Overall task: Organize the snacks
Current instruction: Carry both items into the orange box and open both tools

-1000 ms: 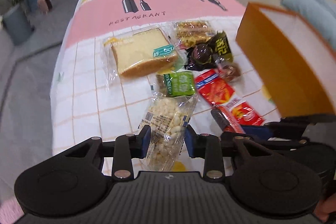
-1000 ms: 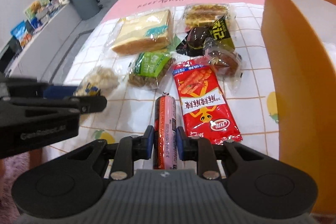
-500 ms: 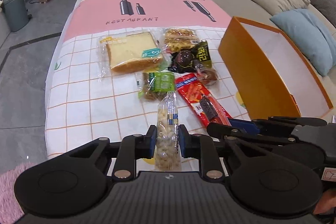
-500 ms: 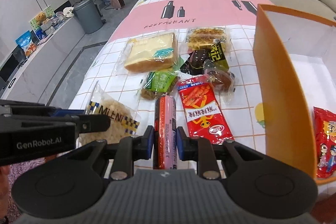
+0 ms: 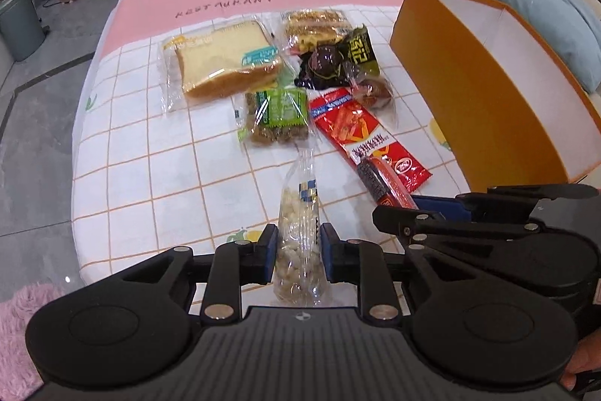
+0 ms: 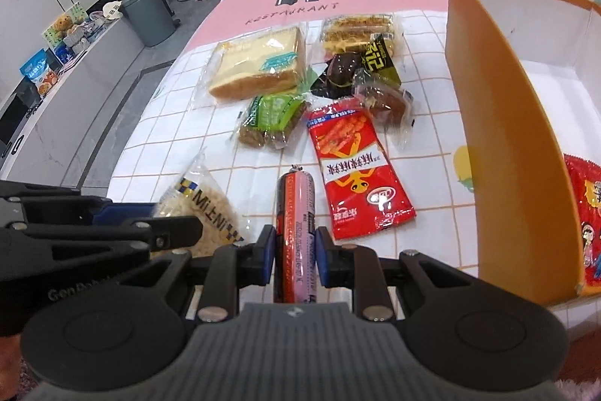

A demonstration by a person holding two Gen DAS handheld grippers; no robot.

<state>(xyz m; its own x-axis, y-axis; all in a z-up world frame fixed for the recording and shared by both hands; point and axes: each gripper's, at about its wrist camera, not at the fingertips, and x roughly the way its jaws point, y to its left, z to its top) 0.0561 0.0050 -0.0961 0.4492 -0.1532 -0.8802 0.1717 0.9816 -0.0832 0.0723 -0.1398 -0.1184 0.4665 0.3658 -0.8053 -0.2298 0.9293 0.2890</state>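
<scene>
My left gripper (image 5: 298, 250) has its pads pressed on a clear bag of pale nuts (image 5: 300, 209), held edge-on off the tablecloth; its jaws are opening slightly. My right gripper (image 6: 295, 250) is shut on a pink sausage stick (image 6: 295, 205) that points away from me. In the right wrist view the nut bag (image 6: 210, 209) hangs at the left gripper (image 6: 150, 220) on the left. An orange box (image 6: 488, 119) with a white inside stands to the right, and a red packet (image 6: 586, 213) lies in it.
On the checked tablecloth (image 5: 150, 156) lie sliced bread (image 5: 225, 62), a green pack (image 5: 278, 115), a red snack pack (image 5: 360, 134), a black pack (image 5: 330, 62), a waffle pack (image 5: 315, 25) and a brown cake (image 5: 375, 89). A sofa stands behind the box.
My left gripper closed on the nut bag, which lay flat between wider jaws, and now holds it edge-on above the cloth. The right gripper kept its grip on the sausage and drew back.
</scene>
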